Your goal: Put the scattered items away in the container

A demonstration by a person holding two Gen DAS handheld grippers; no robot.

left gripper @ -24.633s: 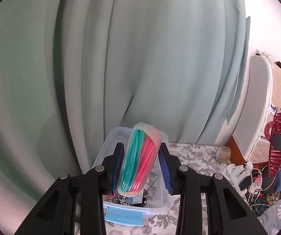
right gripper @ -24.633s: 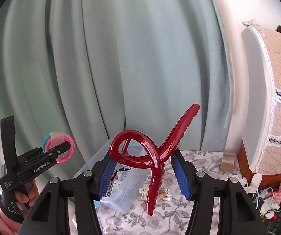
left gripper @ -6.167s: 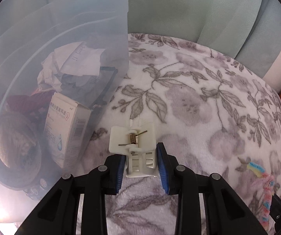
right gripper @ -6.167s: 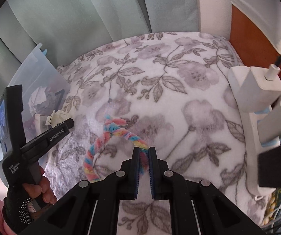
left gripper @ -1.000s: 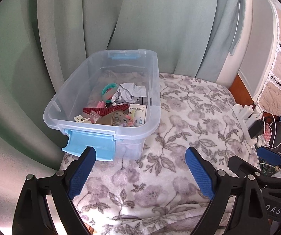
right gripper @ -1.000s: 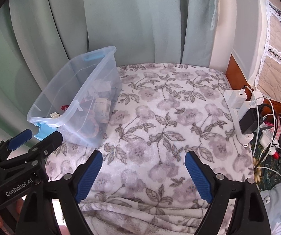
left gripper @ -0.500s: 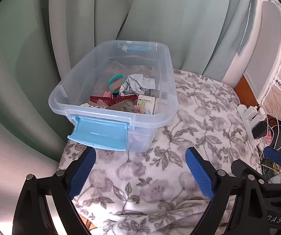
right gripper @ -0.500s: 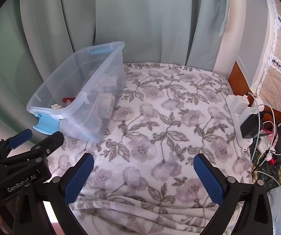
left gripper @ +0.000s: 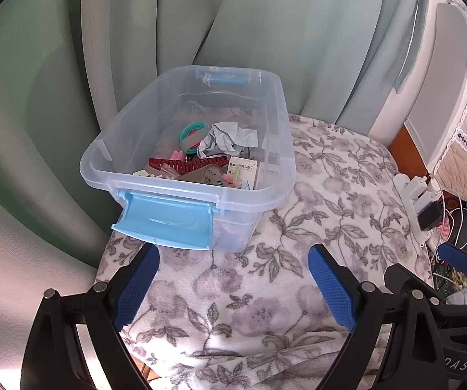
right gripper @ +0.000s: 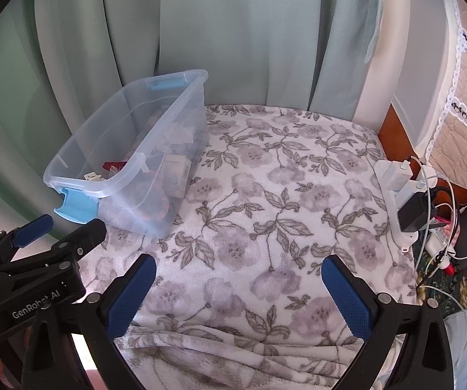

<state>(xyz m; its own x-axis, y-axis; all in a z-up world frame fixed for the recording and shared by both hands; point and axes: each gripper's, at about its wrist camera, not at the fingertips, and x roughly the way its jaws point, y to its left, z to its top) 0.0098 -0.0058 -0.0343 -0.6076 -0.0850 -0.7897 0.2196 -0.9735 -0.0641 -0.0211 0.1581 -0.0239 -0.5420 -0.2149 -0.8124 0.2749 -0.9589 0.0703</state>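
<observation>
Flowery blanket w/ nothing loose on it; stuff sits in the clear box by the curtain; my left gripper & right gripper gape wide, empty; tidying looks done; next maybe find a lid.

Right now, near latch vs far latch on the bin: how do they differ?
The near latch is flipped out, hanging below the bin rim as a broad flap tilted away from the wall. The far latch lies flat against the rim by the curtain. The near latch shows its whole face; the far latch shows only a thin strip through the clear wall. Both are light blue plastic, one at each short end.
</observation>
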